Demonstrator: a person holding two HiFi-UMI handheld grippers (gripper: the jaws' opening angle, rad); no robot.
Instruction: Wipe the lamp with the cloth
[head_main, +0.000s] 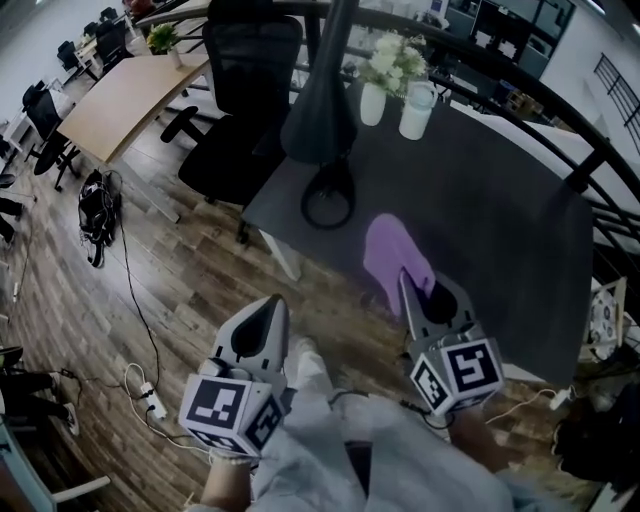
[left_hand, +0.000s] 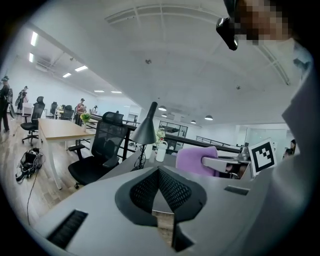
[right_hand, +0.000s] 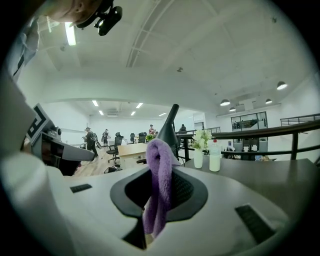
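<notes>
My right tool (head_main: 407, 285) grips the purple cloth (head_main: 390, 245); my left tool (head_main: 274, 305) is closed and empty. The lamp (head_main: 320, 125) stands on the table (head_main: 500, 220).

lamp (head_main: 320, 120) on table (head_main: 500, 200), cloth (head_main: 393, 248) before it

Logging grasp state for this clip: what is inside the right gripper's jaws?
A purple cloth, folded and pinched between the jaws of the right gripper, its fold rising above them. The stretch of cloth between the pads is covered.
</notes>
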